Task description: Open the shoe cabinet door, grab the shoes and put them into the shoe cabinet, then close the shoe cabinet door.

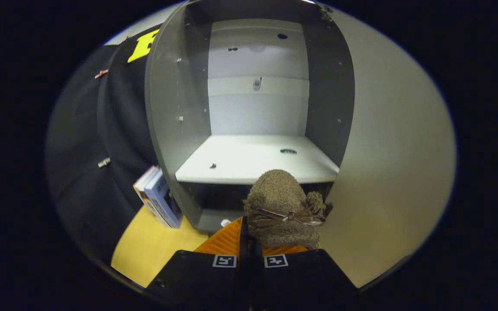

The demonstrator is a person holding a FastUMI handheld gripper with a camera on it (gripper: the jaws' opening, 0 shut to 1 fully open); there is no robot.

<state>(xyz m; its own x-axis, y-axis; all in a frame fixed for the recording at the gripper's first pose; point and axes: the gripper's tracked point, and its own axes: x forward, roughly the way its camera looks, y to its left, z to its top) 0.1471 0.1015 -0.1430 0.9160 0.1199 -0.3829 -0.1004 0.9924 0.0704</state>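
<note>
1. The hand-held gripper (pixel 249 242) has its fingers drawn close together, clenched on a fuzzy brown shoe (pixel 282 207) with a ribbon bow.
2. The shoe hangs just before the front edge of the shoe cabinet (pixel 257 160) shelf, its toe pointing inward.
3. The cabinet stands open; its door (pixel 391 164) is swung aside to the right.
4. Books (pixel 158 196) lean against the cabinet's left side on the yellow floor (pixel 154 246).

Shoe cabinet (pixel 249 108): grey side panels, pale interior, door (pixel 387 151) swung open to one side, shelf (pixel 253 162) bare. Shoe (pixel 281 207): fuzzy brown slipper with a thin ribbon bow, pinched between the gripper (pixel 249 242) fingers, raised just before the shelf's front edge.
</note>
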